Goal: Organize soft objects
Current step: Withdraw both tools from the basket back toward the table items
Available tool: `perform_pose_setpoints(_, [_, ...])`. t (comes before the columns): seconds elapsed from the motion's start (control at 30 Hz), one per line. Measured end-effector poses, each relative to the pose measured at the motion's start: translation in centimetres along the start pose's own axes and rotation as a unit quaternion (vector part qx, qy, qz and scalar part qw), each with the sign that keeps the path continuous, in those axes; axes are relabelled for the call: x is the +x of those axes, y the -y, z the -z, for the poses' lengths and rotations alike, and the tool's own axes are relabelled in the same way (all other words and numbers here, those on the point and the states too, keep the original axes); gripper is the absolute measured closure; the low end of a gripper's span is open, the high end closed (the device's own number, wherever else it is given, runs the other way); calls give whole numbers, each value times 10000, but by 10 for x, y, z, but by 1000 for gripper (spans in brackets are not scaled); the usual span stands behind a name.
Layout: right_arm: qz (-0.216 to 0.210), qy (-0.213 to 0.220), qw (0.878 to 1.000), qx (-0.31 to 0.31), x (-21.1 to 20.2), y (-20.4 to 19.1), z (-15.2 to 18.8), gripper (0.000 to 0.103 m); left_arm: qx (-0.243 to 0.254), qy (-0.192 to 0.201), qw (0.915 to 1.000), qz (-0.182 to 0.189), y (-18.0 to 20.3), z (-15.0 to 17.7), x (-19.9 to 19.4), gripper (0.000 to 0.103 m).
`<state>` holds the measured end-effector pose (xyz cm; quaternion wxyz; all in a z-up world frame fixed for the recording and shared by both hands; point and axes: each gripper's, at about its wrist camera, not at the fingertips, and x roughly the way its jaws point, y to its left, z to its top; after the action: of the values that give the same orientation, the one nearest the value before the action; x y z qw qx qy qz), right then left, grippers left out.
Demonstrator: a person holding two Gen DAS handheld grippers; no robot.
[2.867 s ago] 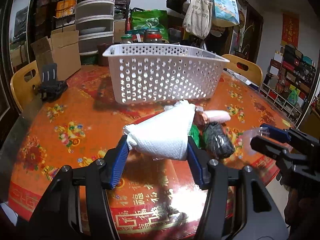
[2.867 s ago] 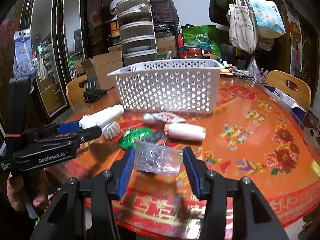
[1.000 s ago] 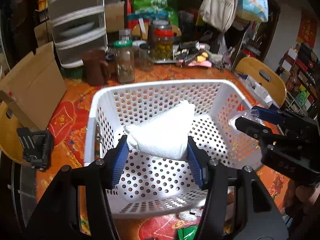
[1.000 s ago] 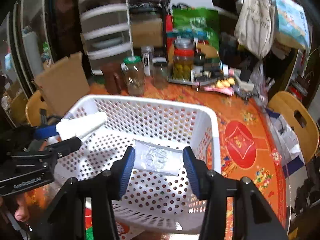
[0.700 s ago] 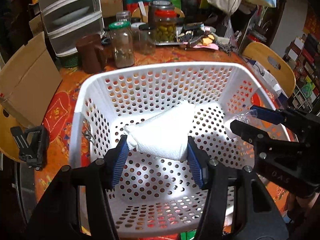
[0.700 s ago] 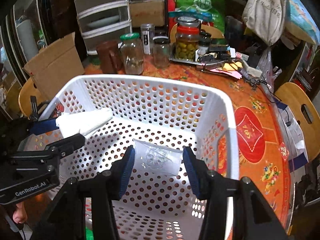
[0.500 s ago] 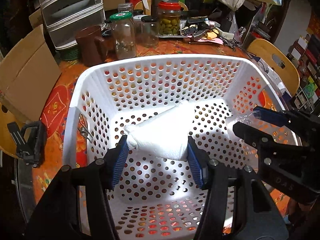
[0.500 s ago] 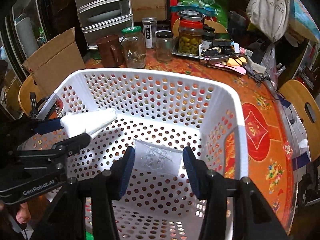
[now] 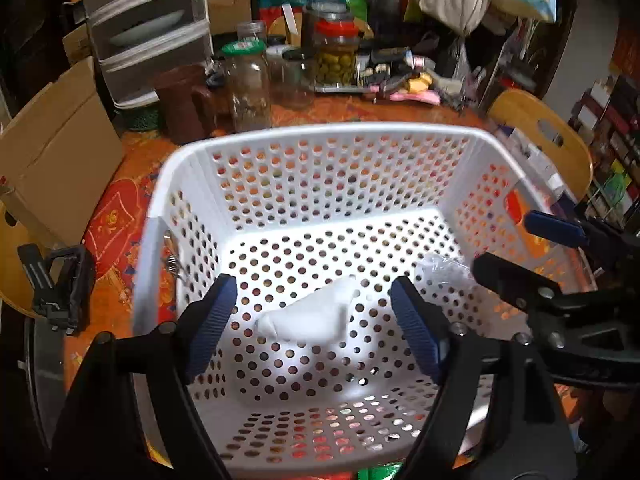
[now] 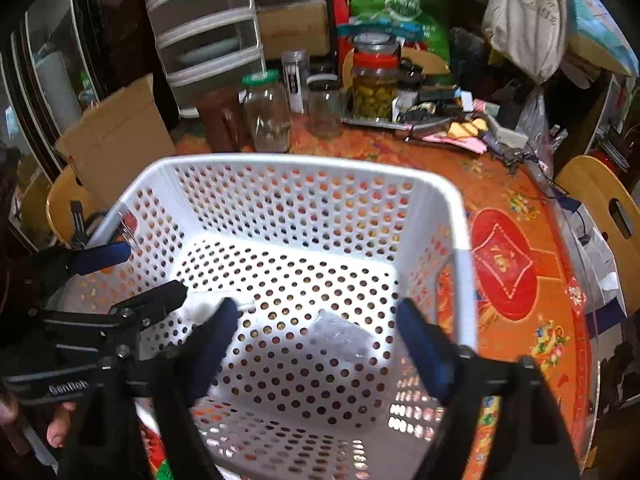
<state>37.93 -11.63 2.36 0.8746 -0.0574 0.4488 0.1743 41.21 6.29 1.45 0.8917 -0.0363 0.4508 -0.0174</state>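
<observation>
A white perforated basket [image 9: 320, 132] [image 10: 460, 248] stands on the orange table. A white folded cloth [image 9: 312, 316] lies on the basket floor, below my open left gripper [image 9: 316, 320]. A clear plastic bag [image 10: 344, 336] lies on the floor near the right wall; it also shows in the left wrist view [image 9: 440, 272]. My right gripper [image 10: 320, 340] is open above that bag. The cloth shows partly in the right wrist view [image 10: 204, 308], behind the left gripper's fingers. Both grippers hover over the basket, empty.
Glass jars [image 9: 248, 84] [image 10: 374, 80], a brown mug [image 9: 184, 104] and a cardboard box [image 9: 52, 148] stand behind the basket. A black clamp [image 9: 56, 280] lies left of it. Wooden chairs [image 10: 608, 208] ring the table. Green packaging [image 9: 376, 472] shows at the basket's near edge.
Both grippers have opened. The white cloth dropped from the left gripper and the clear bag from the right onto the basket floor.
</observation>
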Motion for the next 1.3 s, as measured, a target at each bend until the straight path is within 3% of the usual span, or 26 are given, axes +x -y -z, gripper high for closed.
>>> perform_pose_setpoints(0.17, [-19,509,9987,44,-47,5,12,18,155,619,9979,46,-1,14,-61,20])
perform_pose_setpoints(0.27, [58,875,9962,-5,-82,4,36,17,324,1068,9937,95,-1,38,-104,3])
perform_pose_setpoints(0.37, [-17,1344,9909,-103,-117,-1,75,17,477,1557,9866,88,-3,83,-149,0])
perform_pose_setpoints(0.47, [-117,1681,9857,-76,-143,-8,119,10,420,1838,9820,109,-10,128,-178,0])
perform_pose_setpoints(0.6, [-322,2020,9788,78,-166,-16,172,10,139,2062,9783,122,-22,179,-201,0])
perform_pose_setpoints(0.73, [-355,2127,9762,225,-177,-26,212,10,-61,2142,9768,34,-26,222,-212,0])
perform_pose_setpoints(0.87, [-298,2166,9756,194,-189,-41,234,10,-131,2118,9770,196,-23,245,-217,0])
perform_pose_setpoints(1.0, [-374,2276,9729,185,-202,-51,249,10,-132,2186,9755,220,-18,260,-226,0])
perform_pose_setpoints(1.17, [-463,2160,9751,193,-203,-54,261,10,-176,1999,9795,158,-18,268,-217,0])
perform_pose_setpoints(1.3, [-452,1836,9816,272,-180,-47,259,10,-226,1862,9822,23,-21,268,-197,0])
